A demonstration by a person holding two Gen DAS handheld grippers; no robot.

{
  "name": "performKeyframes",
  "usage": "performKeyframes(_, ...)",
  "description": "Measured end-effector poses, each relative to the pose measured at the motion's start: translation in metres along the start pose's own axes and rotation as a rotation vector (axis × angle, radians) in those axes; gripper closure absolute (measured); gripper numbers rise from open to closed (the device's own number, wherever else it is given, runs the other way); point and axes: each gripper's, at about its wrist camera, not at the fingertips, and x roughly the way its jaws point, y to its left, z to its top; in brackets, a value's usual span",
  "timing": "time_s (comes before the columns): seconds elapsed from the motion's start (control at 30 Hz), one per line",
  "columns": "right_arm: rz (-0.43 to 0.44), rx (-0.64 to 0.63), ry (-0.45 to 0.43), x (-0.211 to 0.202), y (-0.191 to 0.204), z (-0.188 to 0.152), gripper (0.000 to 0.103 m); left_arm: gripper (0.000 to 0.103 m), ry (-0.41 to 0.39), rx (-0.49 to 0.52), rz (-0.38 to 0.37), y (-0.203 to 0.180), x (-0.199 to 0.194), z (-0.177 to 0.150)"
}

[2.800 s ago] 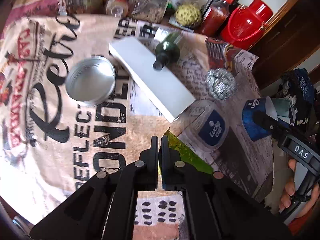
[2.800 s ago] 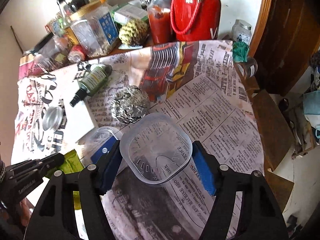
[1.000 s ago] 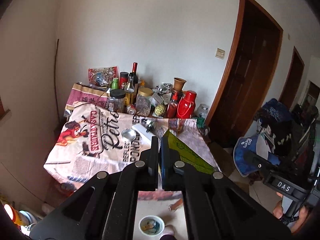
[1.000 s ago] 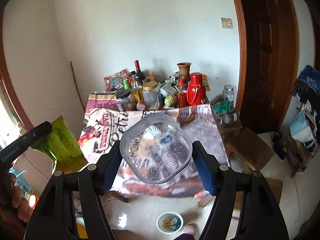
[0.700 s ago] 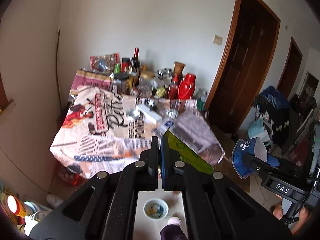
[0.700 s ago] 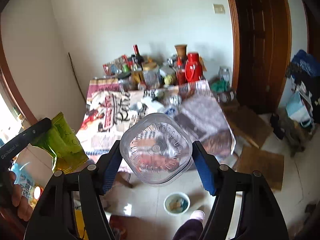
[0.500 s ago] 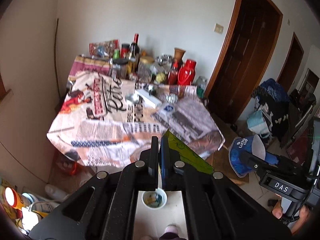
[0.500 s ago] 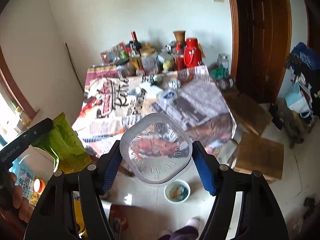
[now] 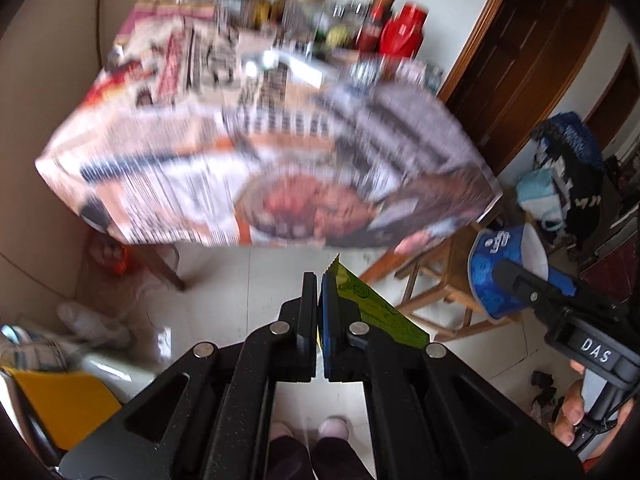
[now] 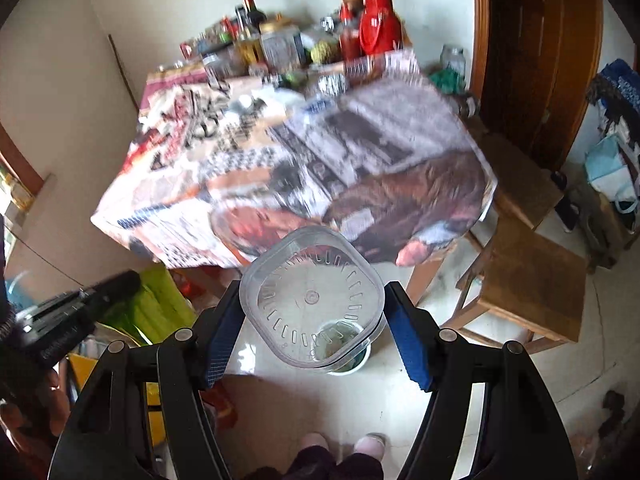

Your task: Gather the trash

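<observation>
Left gripper (image 9: 319, 280) is pinched tight on a green wrapper (image 9: 374, 312), the foil sticking out to the right of the closed fingers, up in the air over the pale floor (image 9: 224, 280). Over on the other side, the right gripper (image 10: 316, 308) has its blue pads pressed against both sides of a clear plastic cup (image 10: 314, 298), base facing the camera, held clear of everything. From the left wrist view that same cup shows its blue printed sleeve (image 9: 496, 276), near the right edge, with the person's hand (image 9: 576, 412) below on the handle. Both pieces of trash are well away from the tabletop (image 10: 360, 128), which sits blurred ahead under a newspaper-print cover with bottles, jars and a red jug (image 10: 378, 28) crowded at its far side. A small bowl (image 10: 348, 360) stands on the floor, seen partly through the cup. Wooden stool (image 10: 528, 292) to the right of the table, and the person's feet (image 10: 340, 444) show at the bottom edge
</observation>
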Motion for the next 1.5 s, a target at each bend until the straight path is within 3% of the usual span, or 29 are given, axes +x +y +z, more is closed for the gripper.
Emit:
performKeyframes(0.43,0.017,-0.019,0.171,0.170,-0.047,-0.084,0.036,0.103,0.231,-0.053,0.064,0.031,0.211,-0.102)
performKeyframes(0.57,0.043,0.002,0.215,0.214,-0.056,-0.112,0.036,0.103,0.266,-0.087,0.078,0.046,0.266,-0.130)
performKeyframes(0.87,-0.002,0.008,0.274,0.299,-0.085,-0.160,0.036,0.103,0.294,-0.188,0.102,0.082,0.383,-0.172)
performKeyframes(1.07,-0.025,0.042,0.270,0.328,-0.108,-0.168,0.036,0.102,0.284,-0.224,0.074,0.085,0.431,-0.181)
performKeyframes(1.13,-0.027,0.050,0.262,0.335,-0.109,-0.170,0.036,0.097,0.303,-0.218,0.083,0.083,0.443,-0.185)
performKeyframes(1.2,-0.021,0.064,0.264,0.341,-0.109,-0.172,0.036,0.078,0.321,-0.214,0.074,0.082,0.453,-0.193)
performKeyframes(1.3,0.008,0.082,0.269,0.349,-0.109,-0.175,0.036,0.065,0.308,-0.247,0.028,0.085,0.453,-0.202)
performKeyframes(1.5,0.035,0.045,0.280,0.365,-0.096,-0.178,0.036,0.064,0.325,-0.216,0.083,0.095,0.446,-0.211)
